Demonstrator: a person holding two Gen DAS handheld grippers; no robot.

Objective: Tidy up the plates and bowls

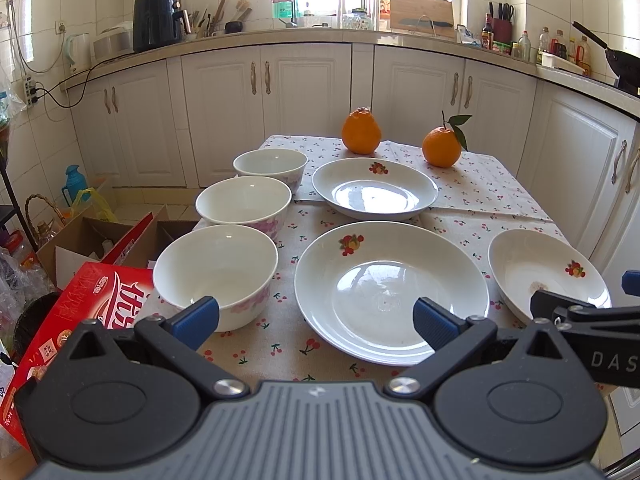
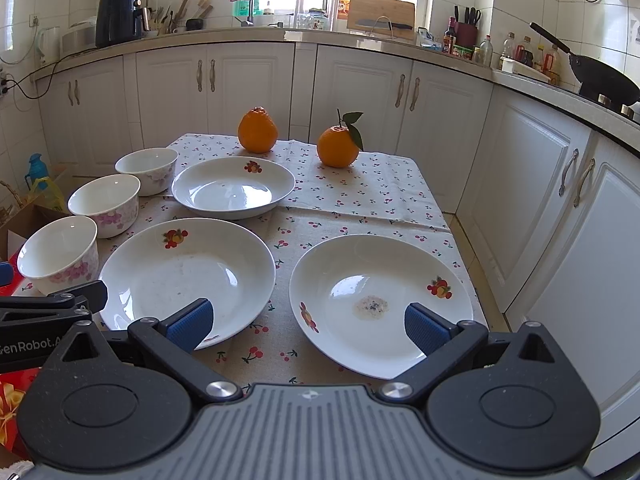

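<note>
Nothing is stacked yet: both tongs, left tongs [image 1: 316, 318] and right tongs [image 2: 308, 322], hang apart, empty. Next, probably grip the lower-right plate [image 2: 380, 304] by its rim.

left wrist: near, forward | right wrist: alongside | shared: table [image 1: 480, 196]

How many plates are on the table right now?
3. Far plate sits near the oranges, middle plate lies beside the bowls, and the stained plate is at the near right. None look hidden.
</note>
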